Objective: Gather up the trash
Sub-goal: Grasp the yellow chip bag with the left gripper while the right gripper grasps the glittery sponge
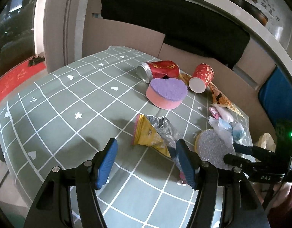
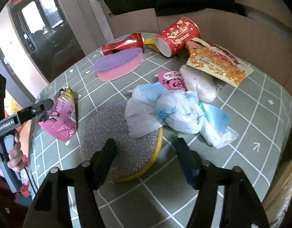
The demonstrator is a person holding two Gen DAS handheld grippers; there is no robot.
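The silver scrub pad (image 1: 214, 150) is seen close from its left by the left wrist view and closer from just behind it (image 2: 125, 136) by the right. Both views are angled downward; the pad is shared.

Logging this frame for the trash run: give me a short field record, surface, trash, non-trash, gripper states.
surface: table with green grid cloth
trash: crushed red can; red paper cup on its side; noodle wrapper; crumpled blue-white plastic; yellow-pink snack wrapper
non-trash: purple-pink sponge; silver scouring pad
left gripper: open, empty, snack wrapper just ahead
right gripper: open, empty, over the scouring pad
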